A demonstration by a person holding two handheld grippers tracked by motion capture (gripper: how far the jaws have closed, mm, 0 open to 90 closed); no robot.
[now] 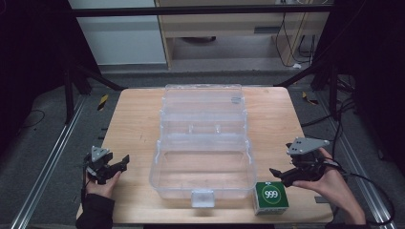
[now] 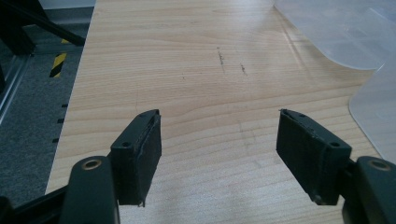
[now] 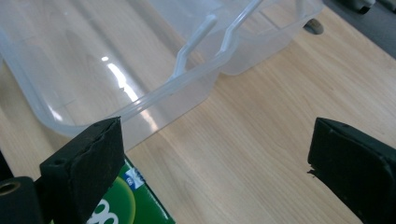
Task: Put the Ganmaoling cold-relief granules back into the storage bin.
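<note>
Clear plastic case (image 1: 202, 143) lies open mid tabletop (image 1: 133, 124); green box (image 1: 271, 197) just beside its near right corner; left tongs (image 1: 117, 164) spread wide, empty, over bare wood; right tongs (image 1: 277, 174) agape, empty, near box.

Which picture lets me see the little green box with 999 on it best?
The high view: the small green cardboard box sits whole there, number showing, beside the clear plastic case. The right gripper view catches just a green corner behind one jaw. The left gripper view looks at bare table.
</note>
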